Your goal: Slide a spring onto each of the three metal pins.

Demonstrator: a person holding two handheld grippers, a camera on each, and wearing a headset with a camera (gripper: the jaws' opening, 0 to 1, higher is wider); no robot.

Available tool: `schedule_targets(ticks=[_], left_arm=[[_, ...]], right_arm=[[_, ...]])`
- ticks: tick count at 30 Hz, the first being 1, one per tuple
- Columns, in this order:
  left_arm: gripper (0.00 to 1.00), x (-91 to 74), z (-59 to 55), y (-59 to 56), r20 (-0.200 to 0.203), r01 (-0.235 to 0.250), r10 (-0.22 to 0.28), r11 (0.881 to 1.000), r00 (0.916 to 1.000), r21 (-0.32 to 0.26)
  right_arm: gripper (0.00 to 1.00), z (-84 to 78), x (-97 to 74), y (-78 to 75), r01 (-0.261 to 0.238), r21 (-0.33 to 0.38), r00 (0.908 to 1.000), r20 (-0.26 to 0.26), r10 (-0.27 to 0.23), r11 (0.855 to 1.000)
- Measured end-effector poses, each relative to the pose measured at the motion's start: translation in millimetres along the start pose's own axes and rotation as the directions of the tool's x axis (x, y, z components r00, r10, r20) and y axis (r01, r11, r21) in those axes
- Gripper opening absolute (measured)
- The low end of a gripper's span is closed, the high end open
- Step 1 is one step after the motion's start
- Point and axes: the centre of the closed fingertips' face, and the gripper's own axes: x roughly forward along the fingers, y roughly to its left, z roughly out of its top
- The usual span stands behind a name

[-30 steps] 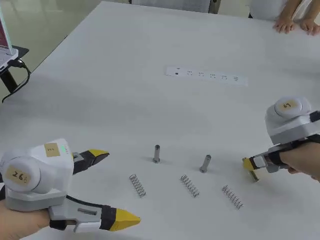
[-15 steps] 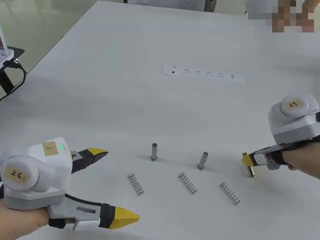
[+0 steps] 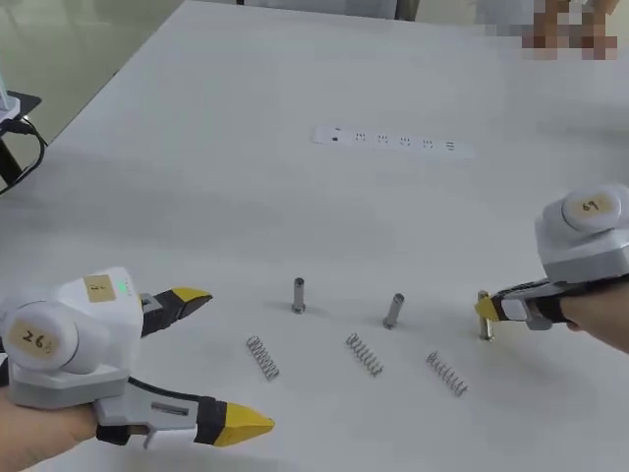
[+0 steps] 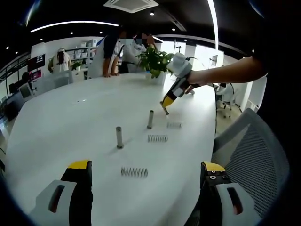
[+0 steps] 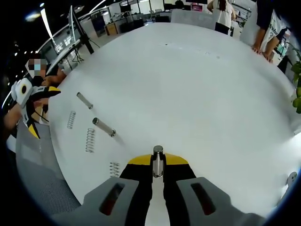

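right gripper [image 3: 486, 311] clamped on pin [image 5: 158, 157], seemingly upright | left gripper [image 3: 232, 361] jaws apart, nearest spring [image 3: 261, 356] just ahead

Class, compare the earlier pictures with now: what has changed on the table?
The right tool, shut on a pin, has tipped it from leaning to nearly upright. The left tool stays open; the other two pins and three springs have not moved.

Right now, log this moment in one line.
left gripper open, empty | right gripper shut on pin | two pins standing bare | three springs loose
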Motion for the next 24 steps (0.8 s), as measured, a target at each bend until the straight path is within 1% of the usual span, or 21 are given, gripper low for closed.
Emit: schedule_targets(ticks=[7, 12, 15, 18, 24], left_arm=[[0.92, 0.9, 1.2, -0.5, 0.002, 0.000, 0.000, 1.000, 1.0000, 0.002], [0.92, 0.8, 1.8, -0.3, 0.006, -0.001, 0.001, 1.000, 1.0000, -0.001], [0.92, 1.5, 0.6, -0.8, 0.001, 0.001, -0.001, 1.000, 1.0000, 0.000], [0.92, 1.9, 0.8, -1.5, 0.002, 0.003, -0.003, 1.000, 1.0000, 0.001], [0.93, 1.8, 1.6, 0.6, 0.007, -0.008, 0.008, 1.000, 0.9999, 0.004]], right_arm=[[0.05, 2.9, -0.7, 0.6, 0.001, -0.012, 0.9997, 0.024, -0.001, 1.000], [0.05, 2.6, -1.1, 2.0, 0.002, -0.027, 0.9991, 0.043, 0.000, 1.000], [0.05, 2.2, -0.9, 2.2, 0.001, -0.027, 0.9989, 0.047, 0.000, 1.000], [0.05, 1.0, -2.0, 2.3, 0.008, -0.039, 0.9983, 0.058, -0.006, 0.999], [0.05, -1.0, -3.6, 2.8, 0.010, -0.049, 0.9970, 0.077, -0.007, 0.999]])
